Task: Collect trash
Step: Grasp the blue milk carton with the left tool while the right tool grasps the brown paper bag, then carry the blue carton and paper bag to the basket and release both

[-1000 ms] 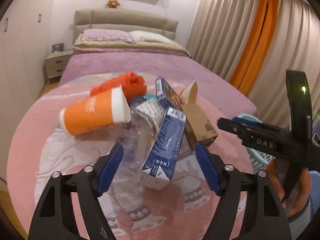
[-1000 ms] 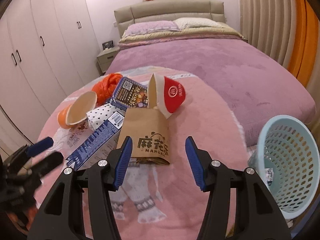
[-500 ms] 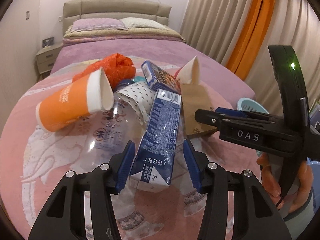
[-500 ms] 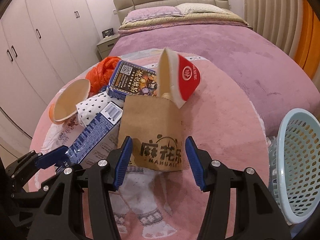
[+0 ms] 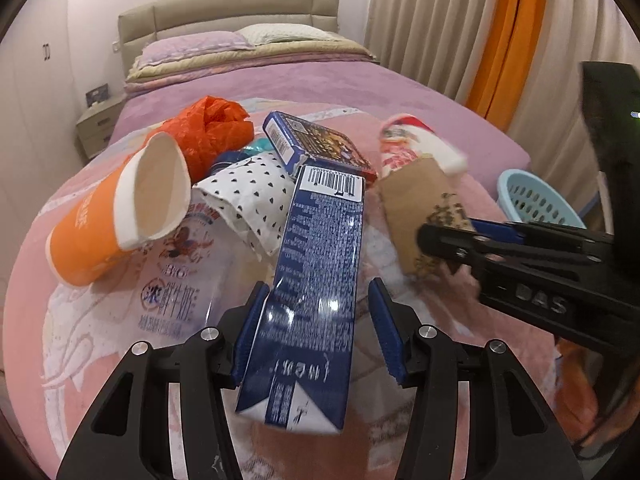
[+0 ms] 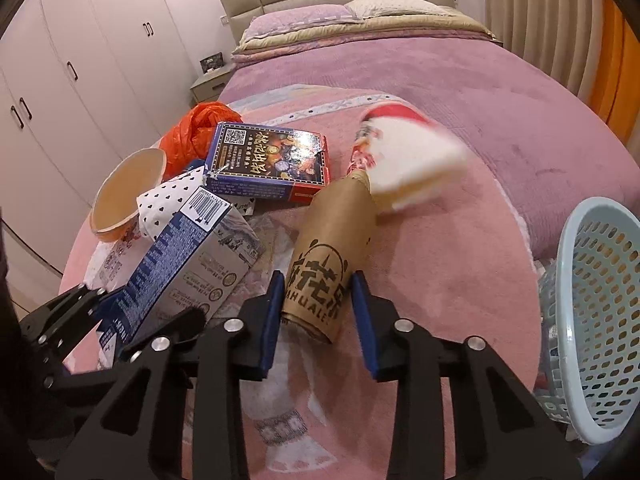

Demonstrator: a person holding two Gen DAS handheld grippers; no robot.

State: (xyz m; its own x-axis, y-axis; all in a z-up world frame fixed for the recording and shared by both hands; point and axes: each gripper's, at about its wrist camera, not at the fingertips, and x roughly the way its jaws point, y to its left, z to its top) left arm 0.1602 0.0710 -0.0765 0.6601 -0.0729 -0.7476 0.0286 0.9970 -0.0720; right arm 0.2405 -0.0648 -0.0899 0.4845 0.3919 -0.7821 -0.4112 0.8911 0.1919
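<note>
A pile of trash lies on a pink rug. My left gripper (image 5: pixel 318 312) is shut on a blue milk carton (image 5: pixel 316 280), also seen in the right wrist view (image 6: pixel 188 264). My right gripper (image 6: pixel 318 300) is shut on a brown paper bag (image 6: pixel 324 256), which shows in the left wrist view (image 5: pixel 424 208). A red and white cup (image 6: pixel 404 160) tips, blurred, at the bag's far end. An orange paper cup (image 5: pixel 120 208), a heart-print wrapper (image 5: pixel 248 196), a dark blue box (image 6: pixel 272 160) and an orange plastic bag (image 5: pixel 212 128) lie behind.
A light blue plastic basket (image 6: pixel 592 312) stands at the right of the rug, also seen in the left wrist view (image 5: pixel 532 200). A purple bed (image 6: pixel 400 60) lies behind. White wardrobes (image 6: pixel 80 60) and a nightstand (image 5: pixel 96 124) stand at the left. Curtains (image 5: pixel 480 40) hang at the right.
Both grippers moved forward and closed: the left onto the milk carton, the right onto the paper bag, which has crumpled narrower. The red and white cup has tipped over.
</note>
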